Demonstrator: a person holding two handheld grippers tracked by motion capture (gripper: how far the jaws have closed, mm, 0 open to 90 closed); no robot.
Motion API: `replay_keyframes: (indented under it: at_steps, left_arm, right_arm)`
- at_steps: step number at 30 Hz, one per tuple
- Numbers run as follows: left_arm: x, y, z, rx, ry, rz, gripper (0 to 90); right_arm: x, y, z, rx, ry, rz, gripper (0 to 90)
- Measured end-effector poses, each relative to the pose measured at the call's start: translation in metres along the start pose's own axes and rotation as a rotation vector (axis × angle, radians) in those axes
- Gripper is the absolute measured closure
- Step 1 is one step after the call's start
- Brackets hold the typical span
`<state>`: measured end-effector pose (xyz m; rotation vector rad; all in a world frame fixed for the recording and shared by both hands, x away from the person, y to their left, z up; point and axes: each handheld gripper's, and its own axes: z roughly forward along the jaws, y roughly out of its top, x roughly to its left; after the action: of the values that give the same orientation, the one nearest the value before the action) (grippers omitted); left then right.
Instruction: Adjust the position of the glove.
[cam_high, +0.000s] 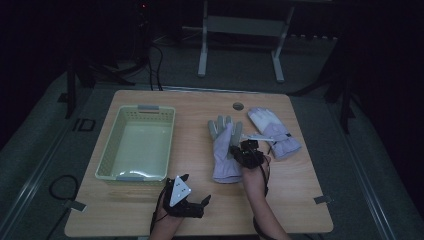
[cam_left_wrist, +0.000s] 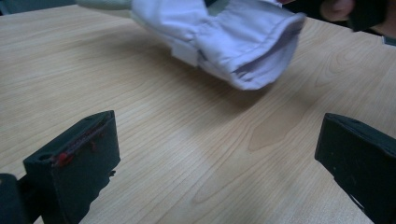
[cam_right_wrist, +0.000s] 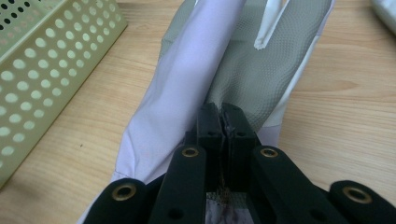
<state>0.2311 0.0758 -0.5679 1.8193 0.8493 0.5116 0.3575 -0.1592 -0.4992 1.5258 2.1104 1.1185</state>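
Claw (cam_right_wrist: 223, 122) on soft lilac glove's (cam_right_wrist: 187, 88) pebbled palm

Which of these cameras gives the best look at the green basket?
The high view: the whole basket sits at the table's left, seen from above, nothing in it. The right gripper view catches just a corner of its perforated wall. The left gripper view faces a glove instead.

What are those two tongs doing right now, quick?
Left tongs: open, nothing between the jaws, resting near the table's front edge.
Right tongs: closed, pinching the lavender glove beside the green basket.
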Motion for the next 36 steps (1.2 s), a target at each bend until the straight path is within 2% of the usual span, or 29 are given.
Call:
replay_keyframes:
  at_steps: [5,10,14,15,18,26,30,36]
  left_arm:
    - [0.000,0.000,0.000,-0.003,-0.002,-0.002,0.0]
    - [0.000,0.000,-0.001,-0.002,-0.003,0.001,0.0]
    - [0.000,0.000,-0.001,-0.003,-0.005,-0.001,0.0]
    - [0.000,0.000,-0.001,-0.002,-0.005,0.000,0.0]
    - [0.000,0.000,0.000,-0.003,-0.007,0.000,0.0]
    - [0.000,0.000,0.000,-0.002,-0.007,0.001,0.0]
    - [0.000,0.000,0.000,0.001,-0.007,-0.001,0.0]
    - [0.000,0.000,0.000,0.002,-0.004,0.001,0.0]
  right_arm:
    - [0.007,0.004,0.020,0.016,-0.014,-0.002,87.3]
    - [0.009,0.004,0.030,0.028,-0.027,-0.004,87.2]
    - [0.009,-0.002,0.043,0.069,-0.035,-0.012,85.7]
    - [0.007,-0.008,0.051,0.088,-0.041,-0.016,82.6]
    - [0.006,-0.013,0.054,0.085,-0.041,-0.015,79.0]
    - [0.005,-0.007,0.047,0.076,-0.028,-0.017,72.3]
    - [0.000,-0.004,0.034,0.042,-0.038,-0.042,64.8]
    - [-0.017,0.003,0.018,0.020,-0.053,-0.117,62.6]
